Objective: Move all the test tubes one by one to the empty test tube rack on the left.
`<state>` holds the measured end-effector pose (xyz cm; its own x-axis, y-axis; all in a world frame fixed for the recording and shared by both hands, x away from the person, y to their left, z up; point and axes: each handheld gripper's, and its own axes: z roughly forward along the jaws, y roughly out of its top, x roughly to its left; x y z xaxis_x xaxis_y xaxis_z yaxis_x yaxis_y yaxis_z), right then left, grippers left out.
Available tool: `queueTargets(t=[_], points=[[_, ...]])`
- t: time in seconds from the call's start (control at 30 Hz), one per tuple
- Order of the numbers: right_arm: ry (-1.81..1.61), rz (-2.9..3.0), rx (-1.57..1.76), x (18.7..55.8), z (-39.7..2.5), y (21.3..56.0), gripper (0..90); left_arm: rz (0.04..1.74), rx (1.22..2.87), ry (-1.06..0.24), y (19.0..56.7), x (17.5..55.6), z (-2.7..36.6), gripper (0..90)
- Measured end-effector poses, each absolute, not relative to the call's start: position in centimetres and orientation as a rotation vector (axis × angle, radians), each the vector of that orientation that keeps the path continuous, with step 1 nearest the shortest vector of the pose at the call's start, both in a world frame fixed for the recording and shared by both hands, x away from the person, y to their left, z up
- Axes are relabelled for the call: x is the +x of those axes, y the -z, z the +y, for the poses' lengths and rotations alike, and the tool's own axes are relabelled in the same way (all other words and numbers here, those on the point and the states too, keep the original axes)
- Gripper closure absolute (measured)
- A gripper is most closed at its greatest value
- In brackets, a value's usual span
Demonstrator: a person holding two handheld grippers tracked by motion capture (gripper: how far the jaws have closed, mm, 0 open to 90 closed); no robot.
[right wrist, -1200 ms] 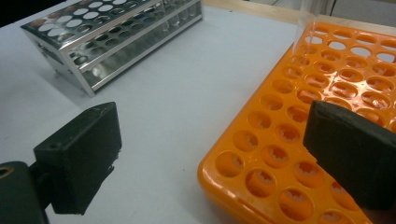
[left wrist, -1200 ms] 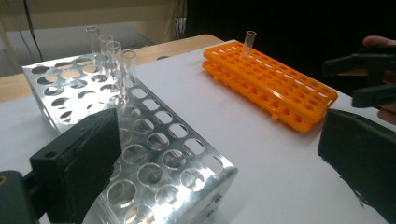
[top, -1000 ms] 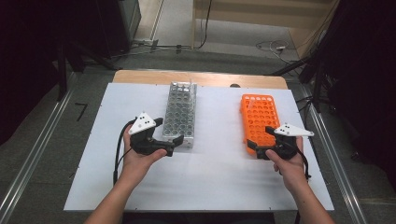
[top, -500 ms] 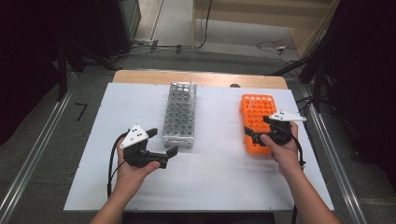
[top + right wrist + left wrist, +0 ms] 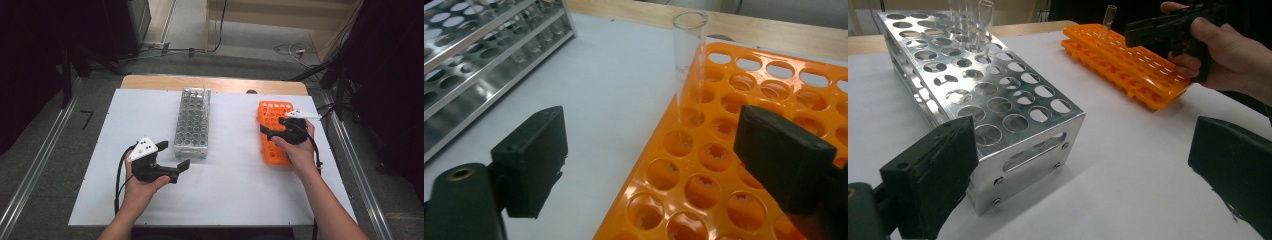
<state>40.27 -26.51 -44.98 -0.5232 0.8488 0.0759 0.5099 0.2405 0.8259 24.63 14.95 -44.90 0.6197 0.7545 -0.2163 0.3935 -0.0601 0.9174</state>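
Note:
A silver metal tube rack (image 5: 192, 122) lies in the middle of the white table, with clear tubes (image 5: 970, 20) standing at its far end. To the right is an orange tube rack (image 5: 274, 150) holding one upright glass tube (image 5: 689, 65) near its far left corner. My left gripper (image 5: 173, 155) is open, empty, and just in front of the metal rack's near end (image 5: 1023, 150). My right gripper (image 5: 269, 132) hovers open over the orange rack (image 5: 724, 165), its jaws short of the tube and on either side of its line.
The white board (image 5: 225, 190) has bare surface in front of both racks and between them. A wooden strip (image 5: 215, 82) runs along its far edge. Metal rails flank the table, and cables lie on the floor beyond.
My left gripper has drawn back from the metal rack toward the near edge. My right gripper has moved forward over the orange rack, closer to the upright tube.

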Motion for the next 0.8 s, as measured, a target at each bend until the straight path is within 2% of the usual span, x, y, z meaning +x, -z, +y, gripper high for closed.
queueTargets(t=[0.2, 0.33, 0.53, 0.8], points=[[-1.138, 2.123, 1.281, 41.6, -26.2, 45.2, 27.1, 0.957, 1.678, -0.389, 44.9, 24.6, 15.0, 0.0], [-1.102, 2.112, 1.298, 42.5, -25.8, 45.2, 38.9, 0.956, 1.675, -0.389, 44.9, 24.5, 14.9, 0.0], [-1.079, 2.125, 1.32, 43.6, -25.3, 45.4, 47.6, 0.951, 1.679, -0.387, 44.9, 24.5, 14.8, 0.0], [-1.018, 2.117, 1.325, 44.3, -24.8, 45.5, 64.6, 0.953, 1.678, -0.385, 44.9, 24.5, 14.7, 0.0]])
